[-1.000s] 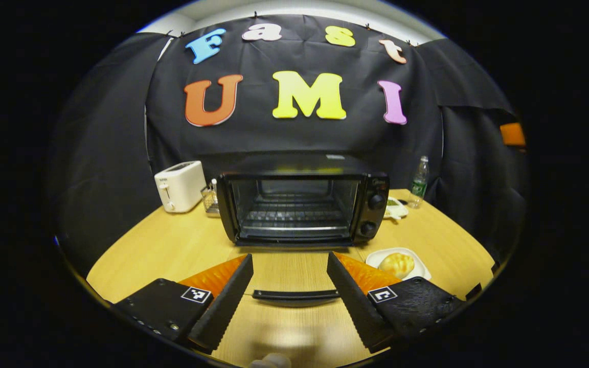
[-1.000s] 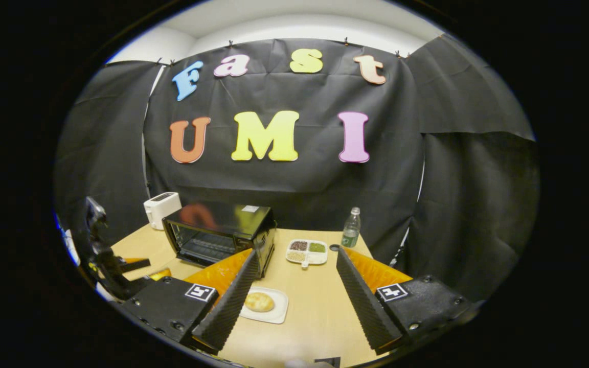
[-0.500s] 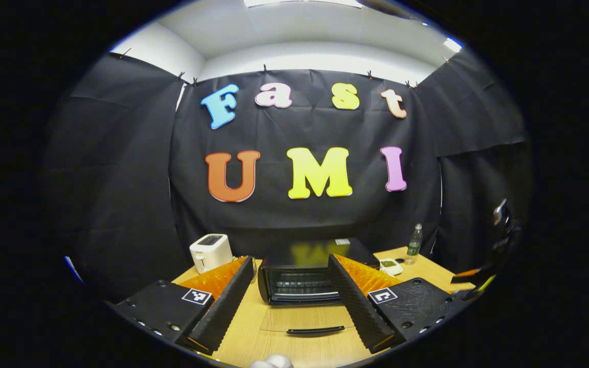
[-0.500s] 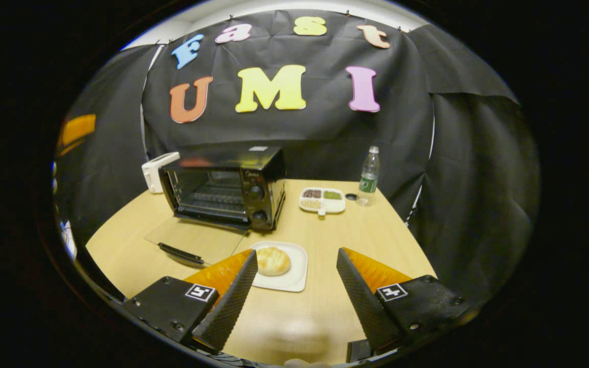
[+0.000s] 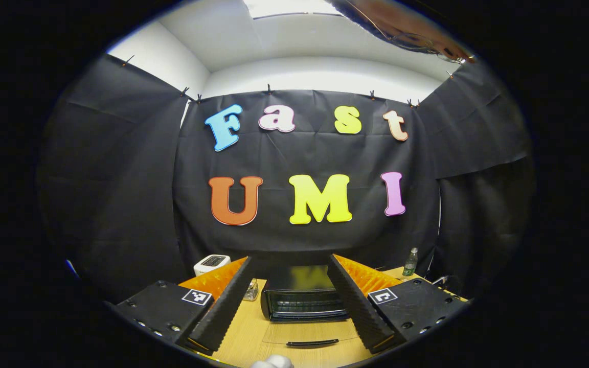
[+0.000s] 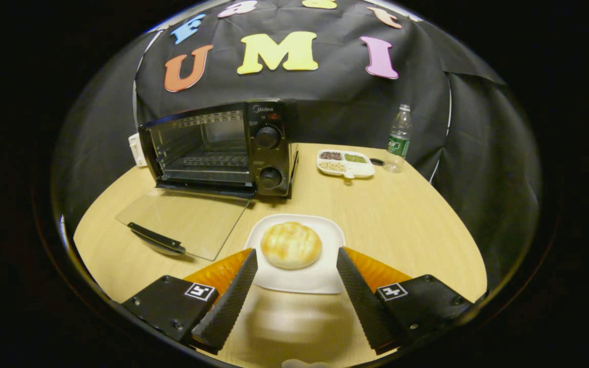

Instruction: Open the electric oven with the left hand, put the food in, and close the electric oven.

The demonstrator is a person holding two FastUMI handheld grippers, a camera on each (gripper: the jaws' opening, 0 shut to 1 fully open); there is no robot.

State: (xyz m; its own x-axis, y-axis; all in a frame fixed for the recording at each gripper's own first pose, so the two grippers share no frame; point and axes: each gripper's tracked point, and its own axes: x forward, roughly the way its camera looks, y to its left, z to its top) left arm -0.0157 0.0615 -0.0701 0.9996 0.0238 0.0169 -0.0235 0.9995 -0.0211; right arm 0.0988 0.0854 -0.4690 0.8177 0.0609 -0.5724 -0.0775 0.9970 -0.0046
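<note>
black oven [image 6: 223, 148], golden bun [image 6: 291, 245], white plate [image 6: 320, 278], pale wood table [image 6: 407, 220]

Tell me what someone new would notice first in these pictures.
Probably the round golden bread bun on its white square plate, lying just ahead of the right gripper, whose jaws stand open. Behind and left, the black electric oven sits with its glass door folded down onto the wooden table.

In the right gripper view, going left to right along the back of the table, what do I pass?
Black electric oven with its glass door dropped open → white divided dish of grains → small dark bottle cap → clear plastic water bottle with green label.
</note>
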